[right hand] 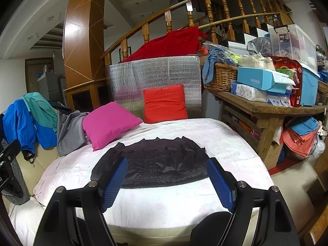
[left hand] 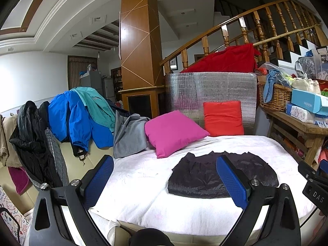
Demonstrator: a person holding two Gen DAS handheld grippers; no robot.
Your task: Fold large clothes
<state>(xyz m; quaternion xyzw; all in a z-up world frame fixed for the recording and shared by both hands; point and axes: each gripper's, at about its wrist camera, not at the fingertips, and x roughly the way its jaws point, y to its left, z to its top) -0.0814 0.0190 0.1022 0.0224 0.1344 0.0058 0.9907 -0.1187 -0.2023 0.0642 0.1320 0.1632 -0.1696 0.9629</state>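
Both grippers sit nearest us, left gripper (left hand: pixel 166 180) and right gripper (right hand: pixel 167 182), each with jaws spread wide and holding nothing, hanging above the near edge of the bed (right hand: pixel 164 209).

Risks, largest first. We judge the bed cover (left hand: pixel 143 184) the main hazard: it is soft and loose, so a low pinch could gather it along with the garment. The garment (right hand: pixel 151 166) lies flat at the middle of the bed, apparently already folded into a compact dark block; a one-sided lift could spill its layers open. The pink pillow (left hand: pixel 172 133) lies just beside its far left corner and could snag a sweep. The heap of jackets (left hand: pixel 78 119) draped at the left may slide onto the working area if brushed.

Hidden or unclear: we cannot tell how many layers the garment has, nor where its sleeves lie. Its weave is too dark to read. Each wrist view cuts off the bed's near edge behind the gripper bodies.
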